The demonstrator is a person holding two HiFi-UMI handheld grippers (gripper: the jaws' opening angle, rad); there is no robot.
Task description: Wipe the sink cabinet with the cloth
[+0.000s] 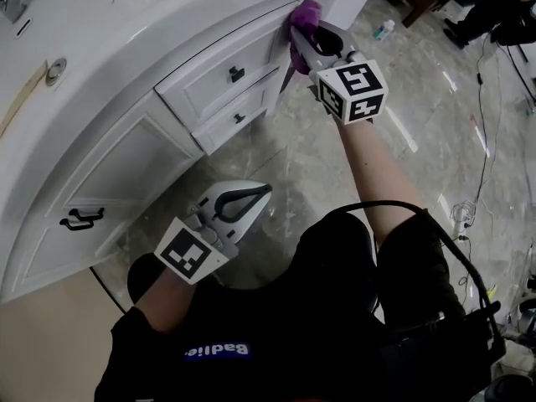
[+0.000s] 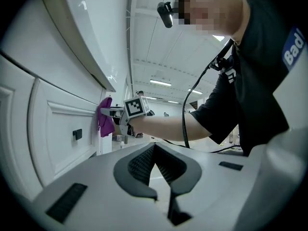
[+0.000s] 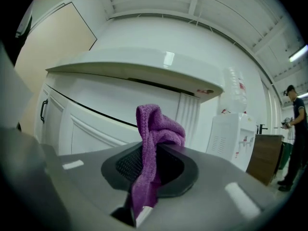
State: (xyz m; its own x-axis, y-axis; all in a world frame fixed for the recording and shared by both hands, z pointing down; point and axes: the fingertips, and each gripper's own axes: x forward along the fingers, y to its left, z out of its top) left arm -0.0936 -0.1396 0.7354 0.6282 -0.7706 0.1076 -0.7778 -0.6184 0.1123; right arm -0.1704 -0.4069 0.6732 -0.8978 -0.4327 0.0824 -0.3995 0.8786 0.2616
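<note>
Only behind cloth (image 3: 155,129): water dispenser (image 3: 231,141)

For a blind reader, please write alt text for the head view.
The right gripper holds a purple cloth against the upper edge of the white sink cabinet, beside its drawers. The left gripper, shut and empty, hangs lower, above the marble floor.

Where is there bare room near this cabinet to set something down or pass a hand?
The marble floor between the drawers and the right arm is bare, as is the stretch beyond that arm up to the cables. The countertop edge looks bare too. It is crowded at the corner of the cabinet, where the right gripper holds the cloth.
</note>
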